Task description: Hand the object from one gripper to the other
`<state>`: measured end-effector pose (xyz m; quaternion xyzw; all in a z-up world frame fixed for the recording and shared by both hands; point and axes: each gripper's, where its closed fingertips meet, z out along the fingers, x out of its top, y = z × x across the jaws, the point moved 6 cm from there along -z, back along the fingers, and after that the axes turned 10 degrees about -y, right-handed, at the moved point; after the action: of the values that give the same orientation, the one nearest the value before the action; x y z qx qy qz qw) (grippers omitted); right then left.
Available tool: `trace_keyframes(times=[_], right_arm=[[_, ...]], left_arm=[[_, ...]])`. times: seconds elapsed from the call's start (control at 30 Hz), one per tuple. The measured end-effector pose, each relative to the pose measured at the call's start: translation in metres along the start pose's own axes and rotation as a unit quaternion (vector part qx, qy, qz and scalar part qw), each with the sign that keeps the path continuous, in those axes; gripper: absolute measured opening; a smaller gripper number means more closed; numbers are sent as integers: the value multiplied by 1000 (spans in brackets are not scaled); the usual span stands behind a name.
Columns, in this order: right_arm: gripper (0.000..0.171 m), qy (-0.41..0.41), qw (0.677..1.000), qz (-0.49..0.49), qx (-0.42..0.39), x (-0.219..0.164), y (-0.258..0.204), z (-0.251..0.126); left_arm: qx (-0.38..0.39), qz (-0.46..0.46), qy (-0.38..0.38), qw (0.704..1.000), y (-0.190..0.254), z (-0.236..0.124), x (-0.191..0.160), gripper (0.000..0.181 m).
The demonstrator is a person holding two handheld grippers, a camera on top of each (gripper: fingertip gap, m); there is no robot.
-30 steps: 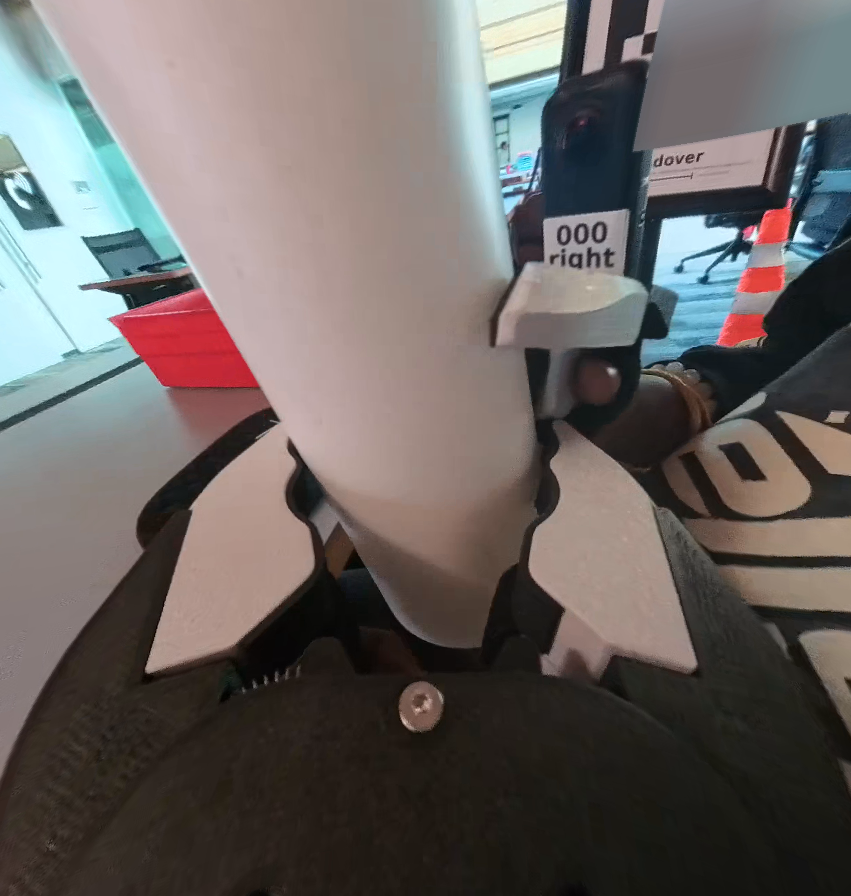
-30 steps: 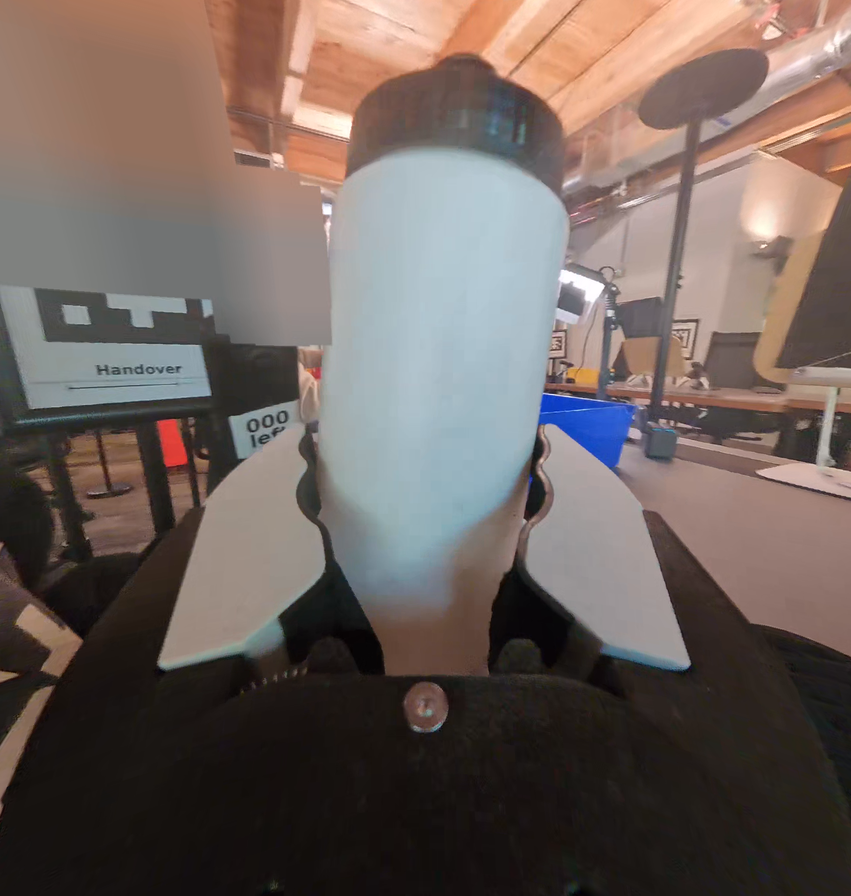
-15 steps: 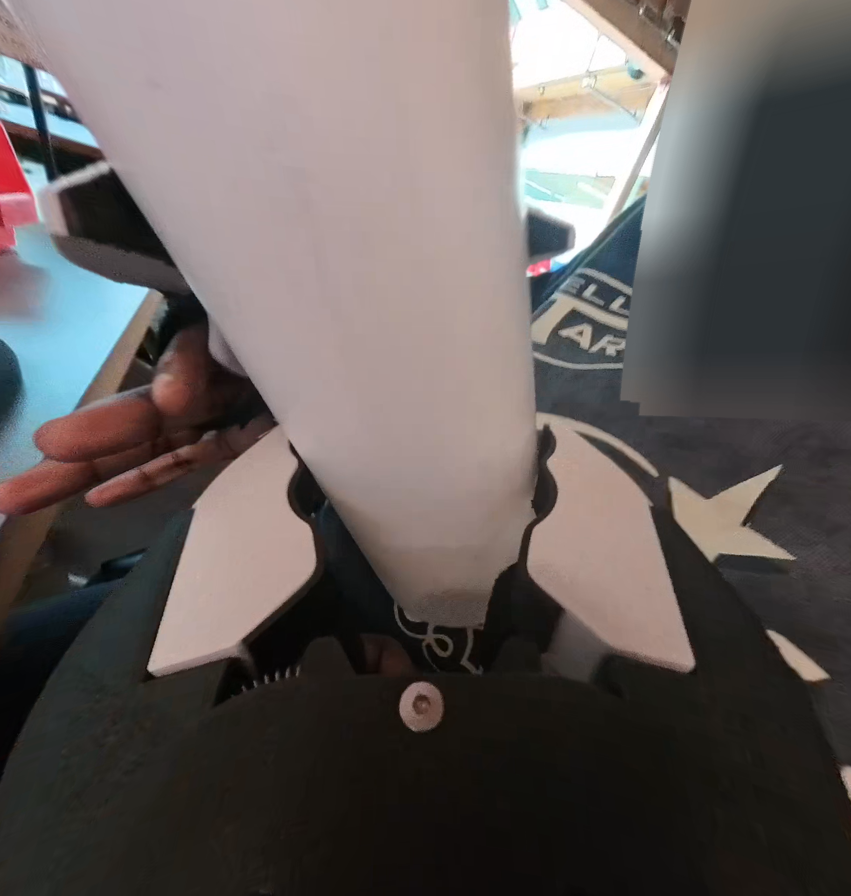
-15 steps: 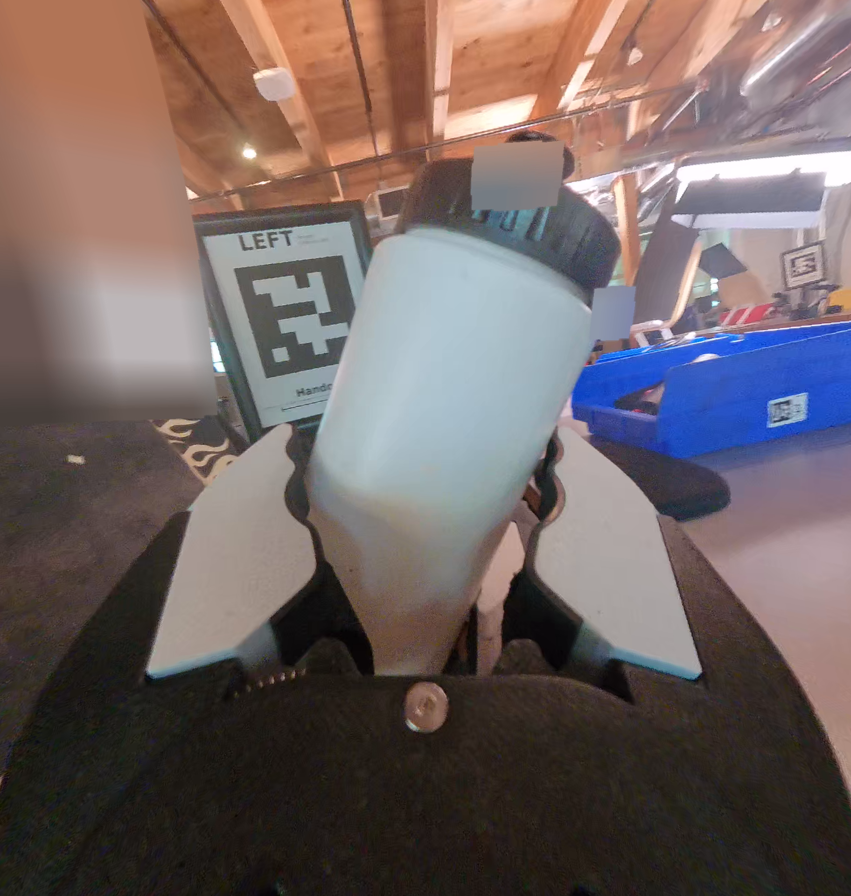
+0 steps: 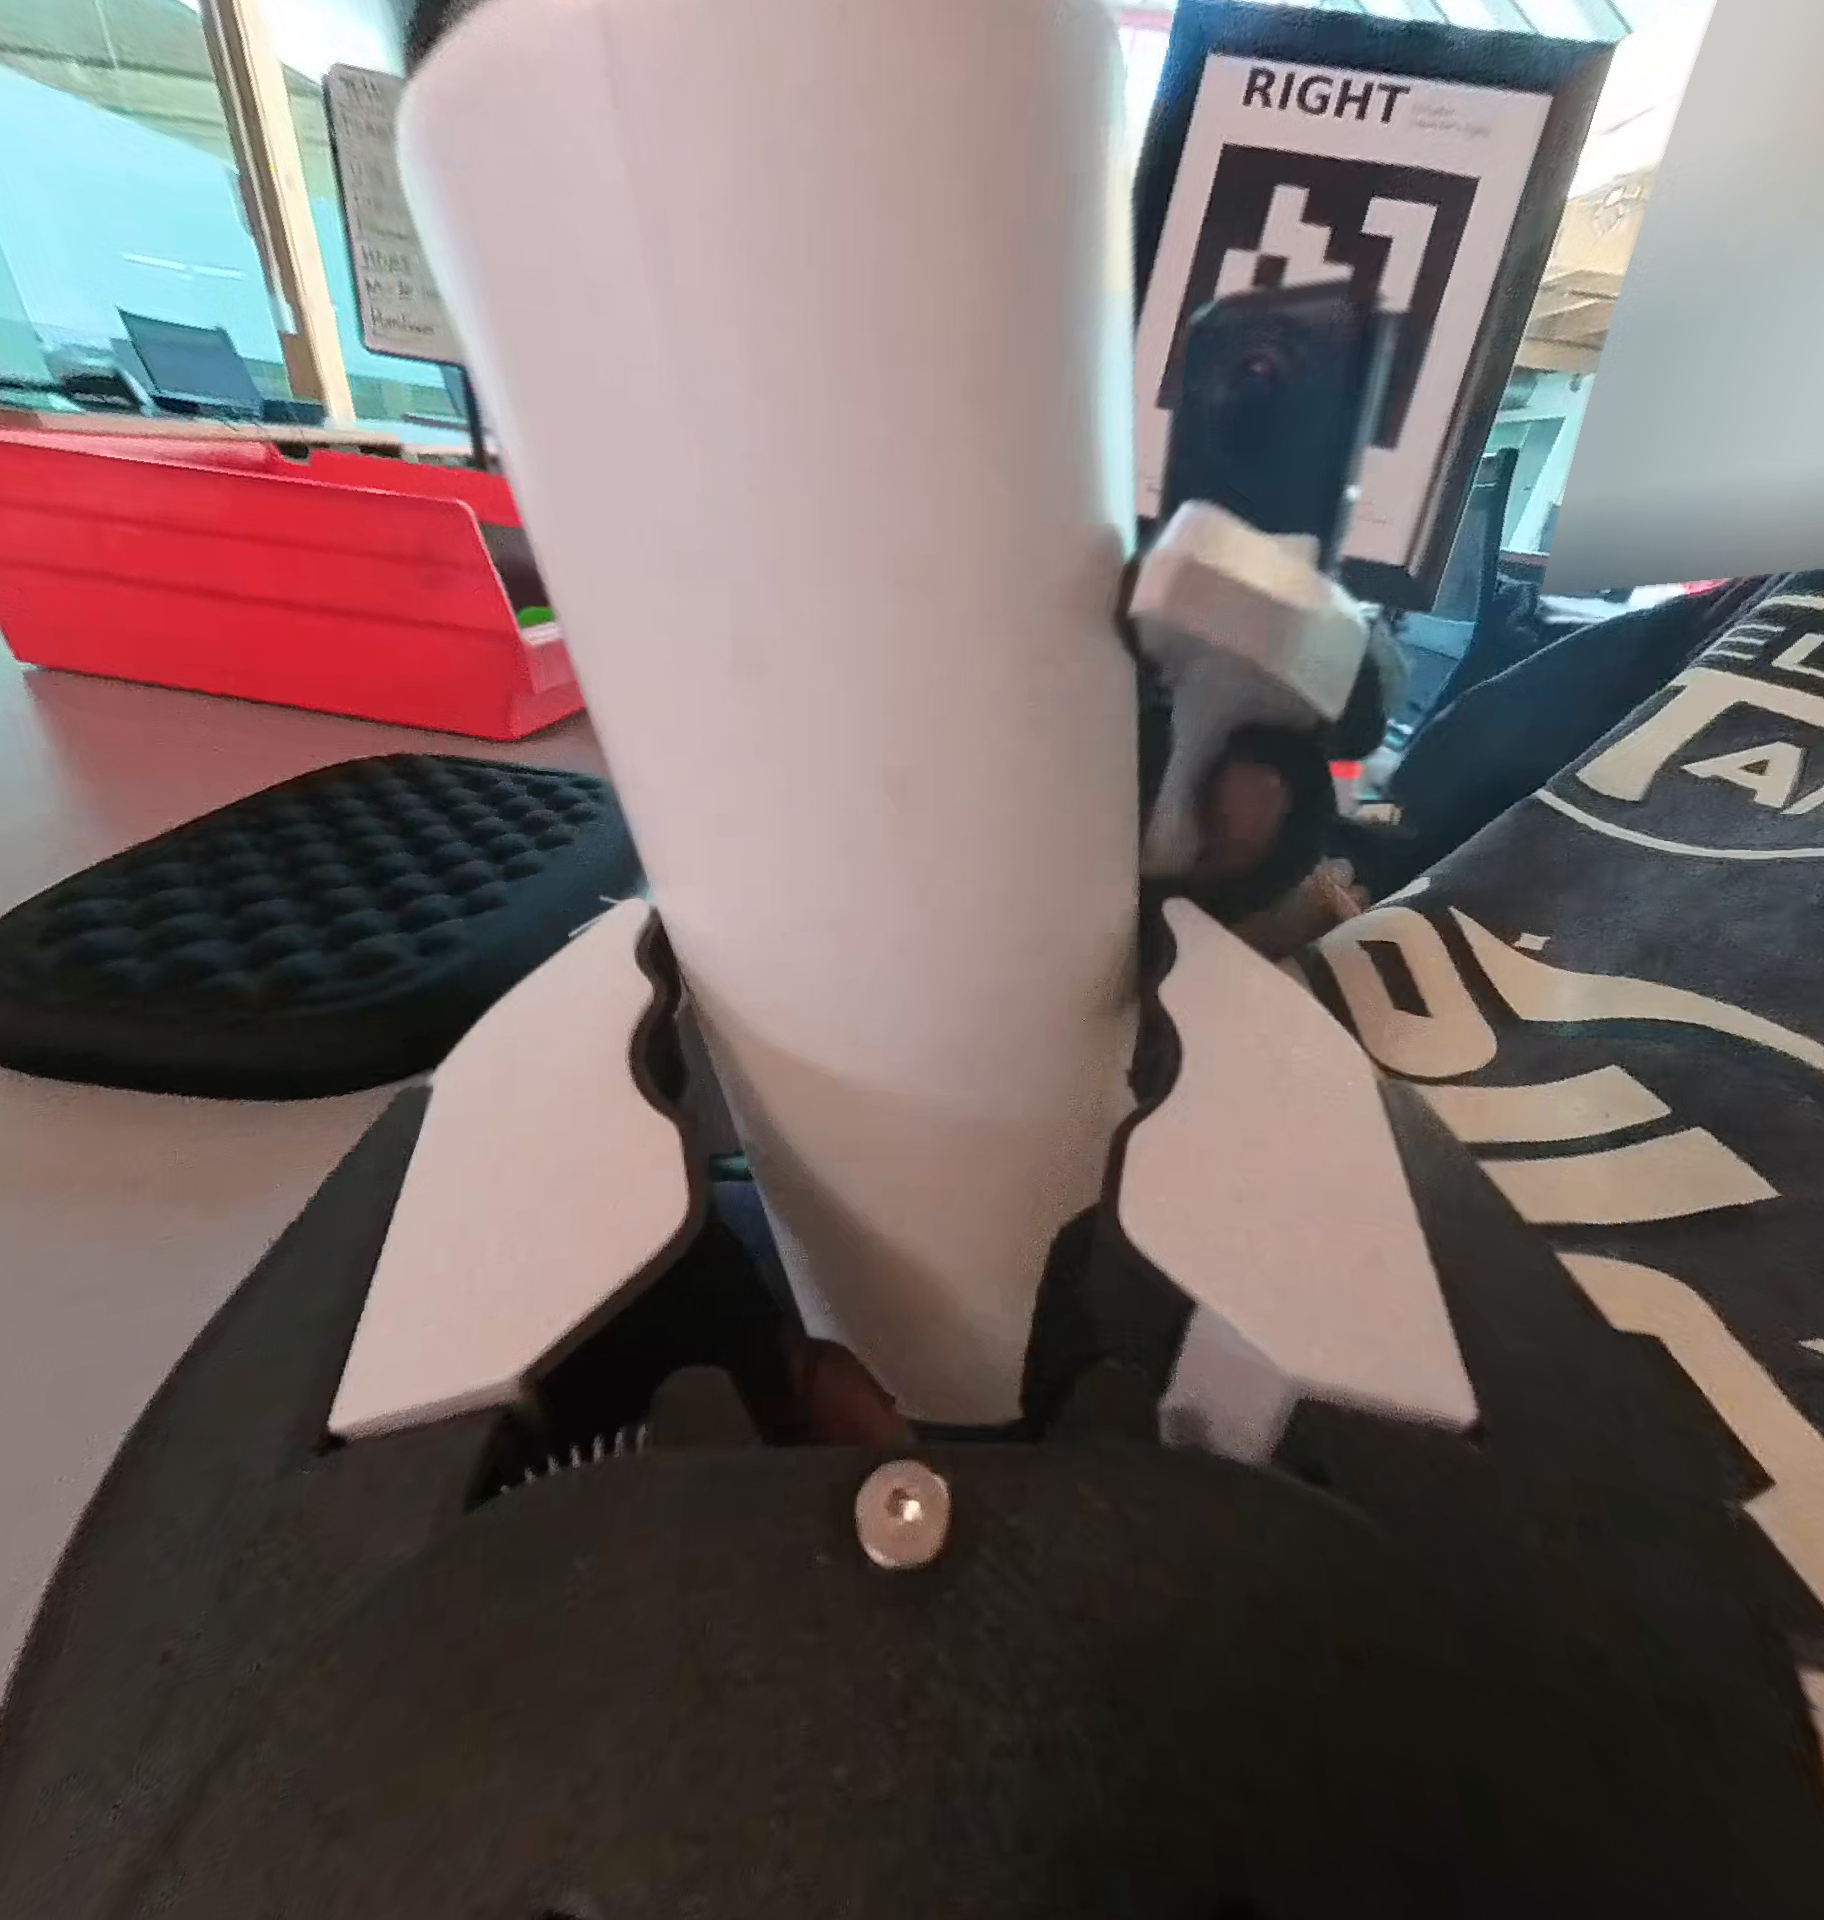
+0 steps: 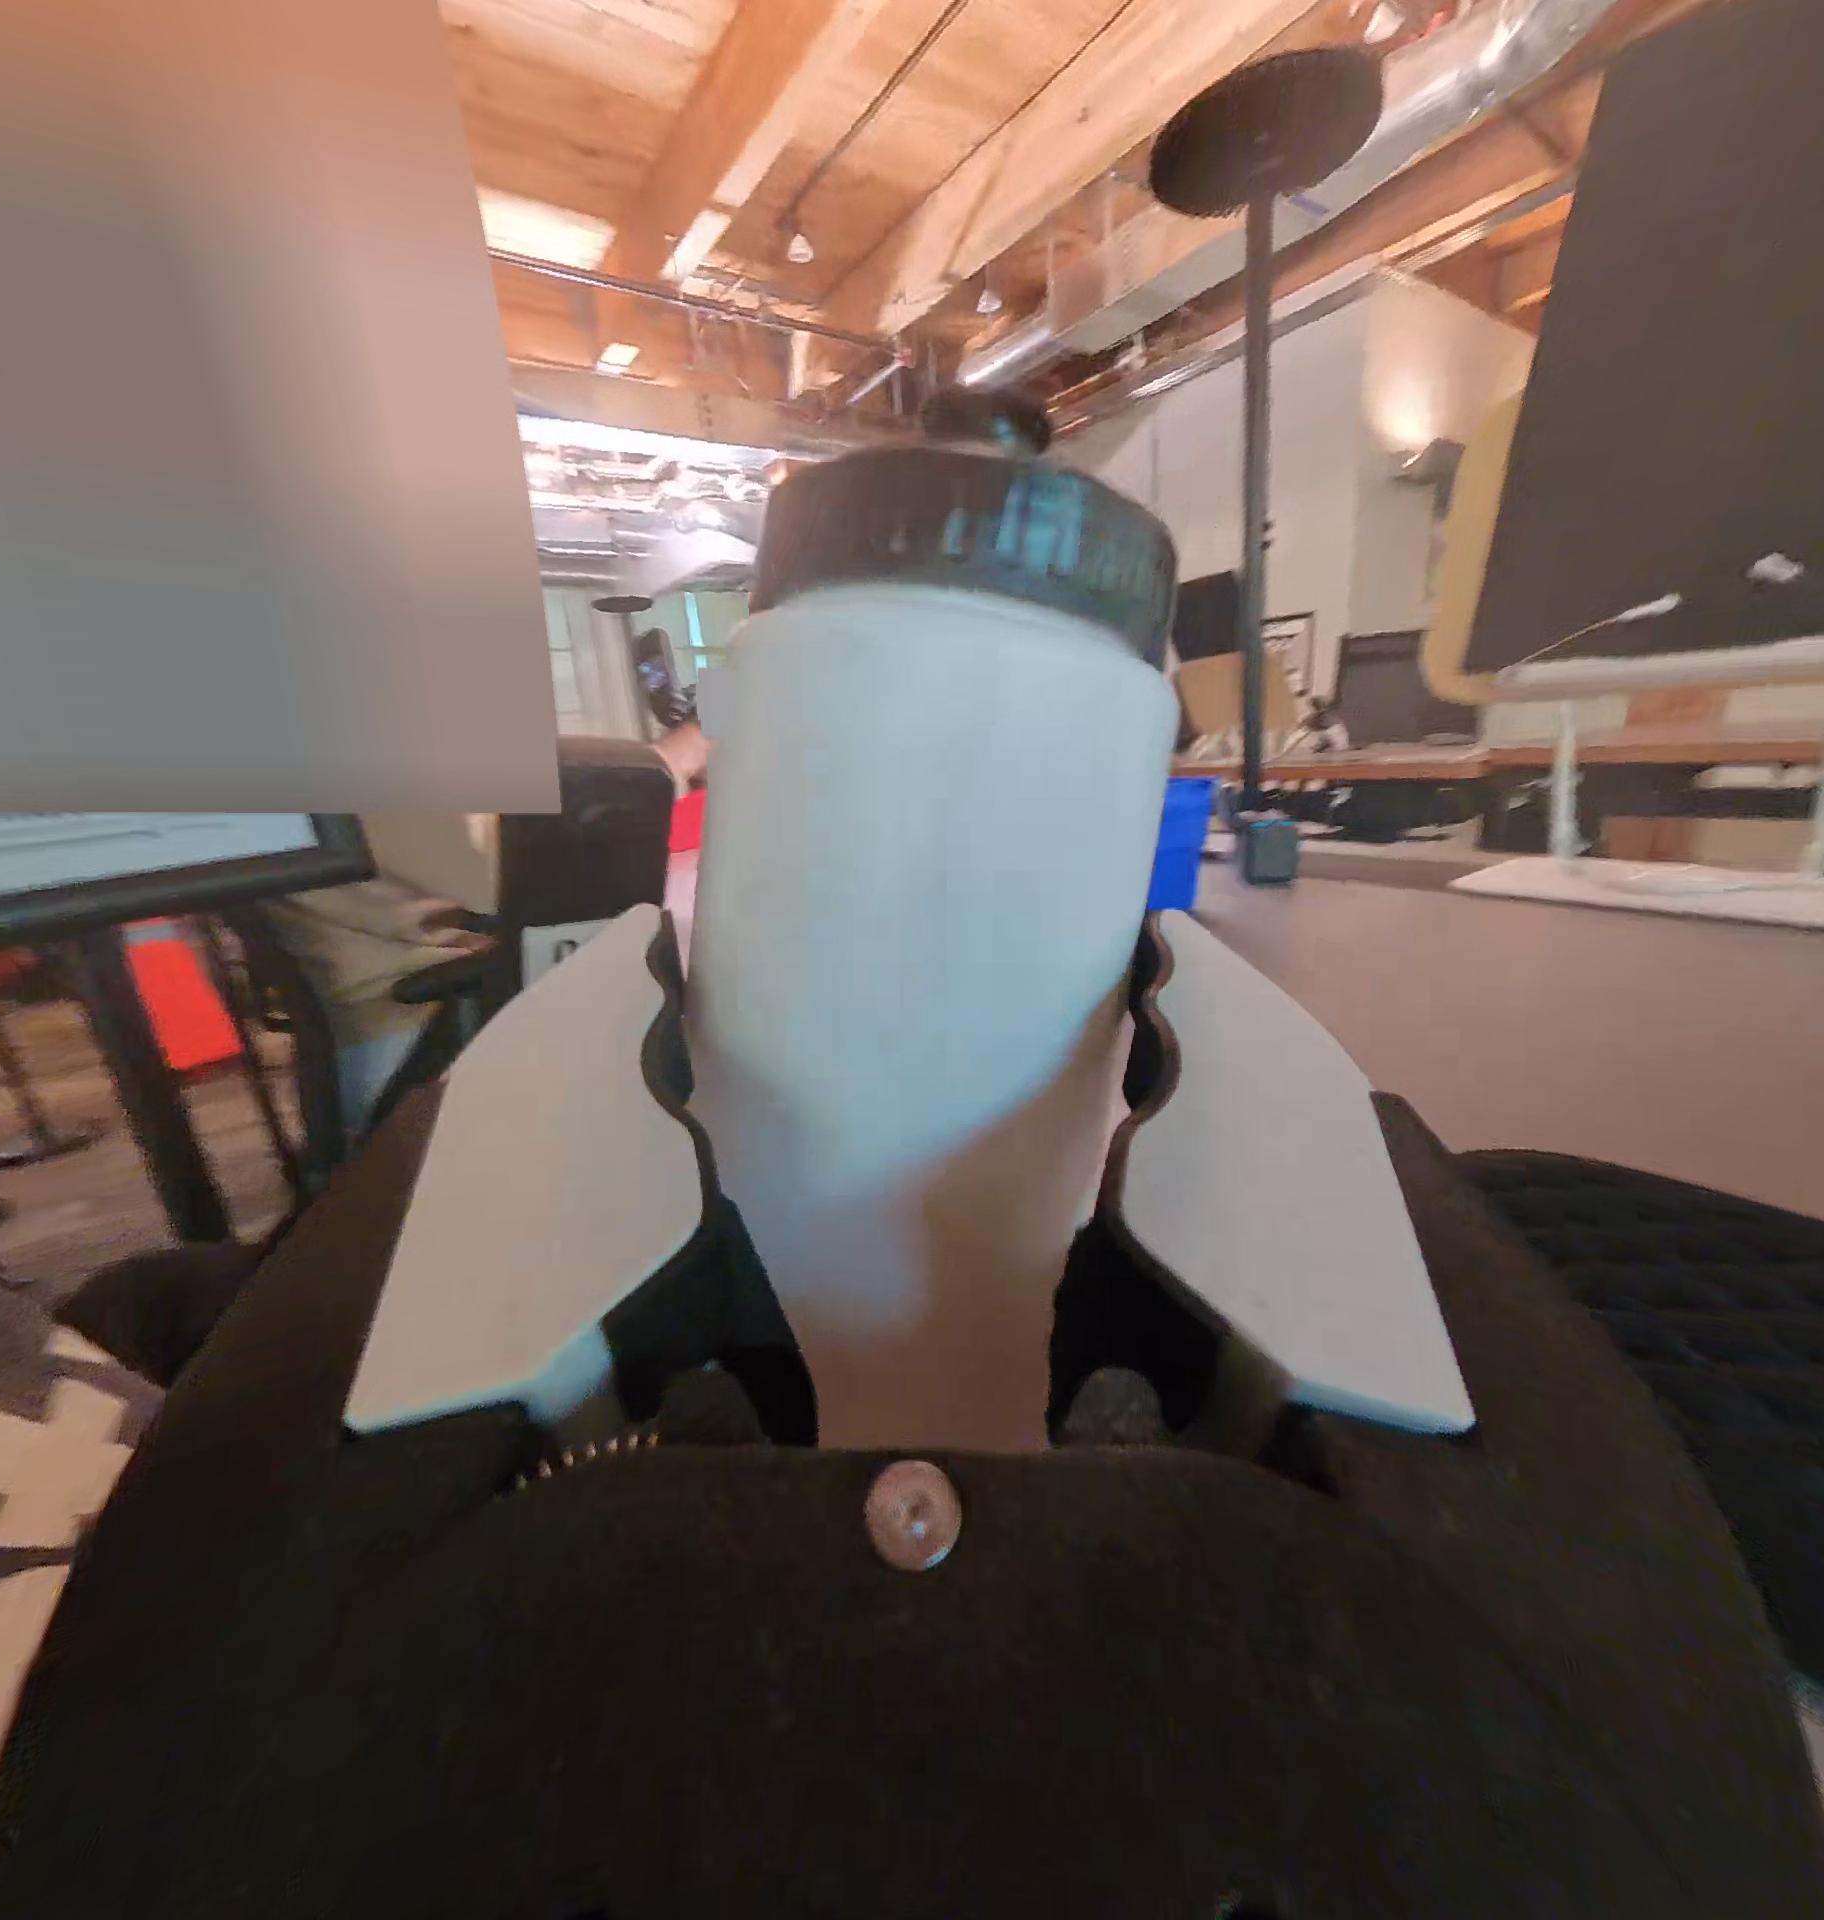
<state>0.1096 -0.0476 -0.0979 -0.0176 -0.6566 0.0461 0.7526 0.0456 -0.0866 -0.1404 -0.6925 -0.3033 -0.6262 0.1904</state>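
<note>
A white bottle [image 5: 804,540] with a black screw cap [image 6: 965,540] is held between both grippers. My left gripper [image 5: 903,935] is shut on its body, and the bottle rises away from the fingers out of the top of the left wrist view. My right gripper [image 6: 903,935] is shut on the bottle [image 6: 929,862] too. One white finger of the right gripper [image 5: 1235,603] presses on the bottle's right side in the left wrist view. The left gripper shows only as a dark part [image 6: 659,675] behind the bottle's upper left edge in the right wrist view.
A red bin [image 5: 233,561] and a black textured pad [image 5: 295,925] lie on the brown table [image 5: 108,1195] to the left. A person's dark printed shirt [image 5: 1614,987] fills the right. A blue bin [image 6: 1178,842], a black stand [image 6: 1256,468] and a marker board [image 5: 1344,301] are behind. Left tips to right tips: about 6 cm.
Both views swung round and back with the bottle held throughout. The bottle tilted in the right gripper half a second ago and stands straighter now. The open hand has left the left wrist view.
</note>
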Motion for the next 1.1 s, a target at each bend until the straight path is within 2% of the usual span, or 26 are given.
trace_keyframes(times=[0.1,0.17,0.3,0.43,0.5,0.6,0.67,0.73,0.8,0.87,0.97,1.1], right_arm=[[77,-18,997,46,58,4,0,0],[78,-6,989,72,126,9,1,-3],[96,36,953,169,249,17,12,-12],[102,-17,926,217,309,5,12,-11],[97,-29,925,205,318,-1,4,-8],[86,-22,942,175,287,-4,4,-7],[85,-16,953,172,250,-3,11,-7],[85,-14,978,130,163,-6,22,-5],[85,-24,996,64,57,-10,33,-3],[85,-27,1000,8,-11,-12,36,-3],[85,-17,999,-8,-39,-14,30,-1],[85,-19,998,48,-21,-17,24,1]], left_arm=[[-53,-36,10,998,0,-4,-3,84],[-103,-60,37,992,3,-8,1,83],[-223,-112,48,967,13,-13,2,83],[-263,-127,16,956,20,-6,-6,83],[-264,-134,-10,955,22,0,-10,84],[-252,-125,-16,959,22,2,-11,83],[-204,-130,4,970,12,2,-9,82],[-136,-131,24,982,-1,-1,-7,99],[-85,-120,7,989,-8,-1,-9,117],[-59,-114,4,992,-9,2,-8,121],[-14,-95,-18,995,-10,11,-13,119],[14,-66,-56,996,-9,17,-23,90]])
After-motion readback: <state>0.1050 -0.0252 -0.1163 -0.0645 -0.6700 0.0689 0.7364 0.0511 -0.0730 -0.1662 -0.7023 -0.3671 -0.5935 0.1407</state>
